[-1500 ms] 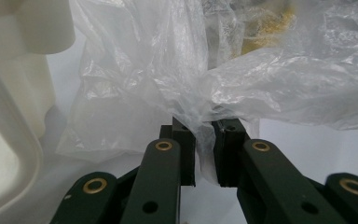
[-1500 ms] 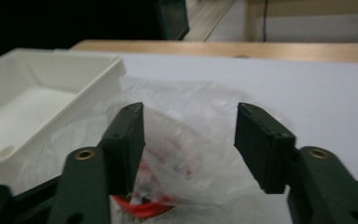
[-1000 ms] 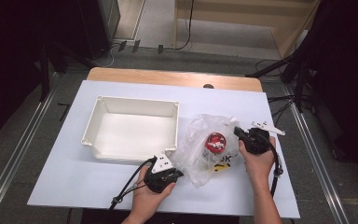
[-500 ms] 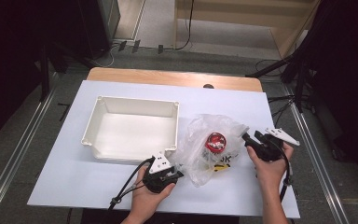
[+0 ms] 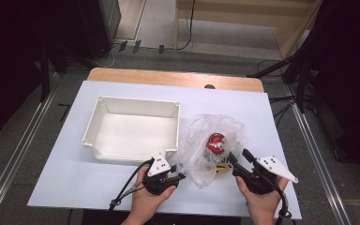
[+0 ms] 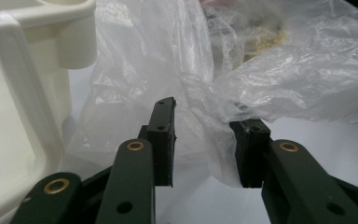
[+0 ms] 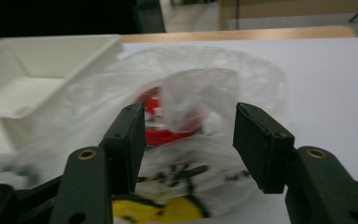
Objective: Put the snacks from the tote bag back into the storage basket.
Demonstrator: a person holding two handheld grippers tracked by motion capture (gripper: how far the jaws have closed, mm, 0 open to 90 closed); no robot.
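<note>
Both the left gripper (image 5: 177, 176) and right gripper (image 5: 238, 159) gape empty beside the clear plastic bag (image 5: 211, 145), right of the white tray (image 5: 131, 129); its red-and-yellow contents blur.

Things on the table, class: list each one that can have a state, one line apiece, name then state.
White bin: upright, empty.
Clear plastic bag: crumpled, lying beside the bin, holding items.
Red item: inside the bag.
Yellow packet: inside the bag, at its near end.
Left gripper: open, jaws at the bag's edge.
Right gripper: open, jaws facing the bag.
</note>
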